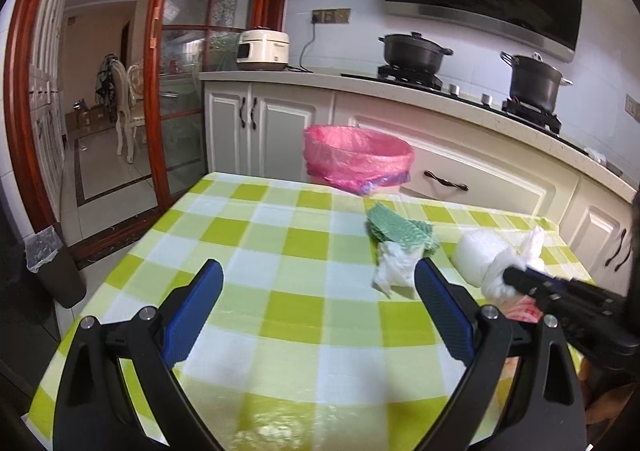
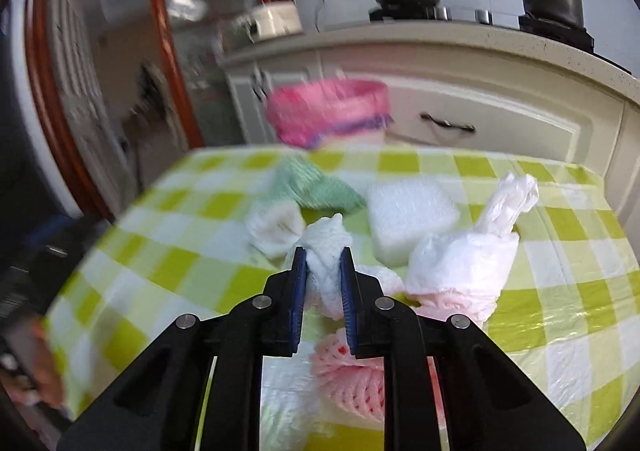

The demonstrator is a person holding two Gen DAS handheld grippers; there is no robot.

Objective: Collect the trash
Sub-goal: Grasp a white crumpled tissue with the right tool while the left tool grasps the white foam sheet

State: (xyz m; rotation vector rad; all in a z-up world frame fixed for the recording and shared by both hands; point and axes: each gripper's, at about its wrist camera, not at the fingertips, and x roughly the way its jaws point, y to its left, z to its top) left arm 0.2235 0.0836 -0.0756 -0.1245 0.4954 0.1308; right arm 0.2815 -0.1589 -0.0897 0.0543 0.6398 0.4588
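My right gripper (image 2: 323,255) is shut on a crumpled white paper towel (image 2: 328,247) and holds it just above the checked table; it also shows in the left wrist view (image 1: 510,277). My left gripper (image 1: 318,275) is open and empty above the table. Near it lie a crumpled white tissue (image 1: 394,267) and a green cloth (image 1: 400,229). The right wrist view shows a white foam block (image 2: 412,211), a knotted white plastic bag (image 2: 464,263) and pink foam netting (image 2: 344,375). A bin with a pink liner (image 1: 356,159) stands beyond the table's far edge.
The table carries a green and white checked cloth (image 1: 256,251). Behind it run white kitchen cabinets (image 1: 480,179) with two black pots (image 1: 412,49) on the stove. A dark bin with a clear liner (image 1: 52,263) stands on the floor at left.
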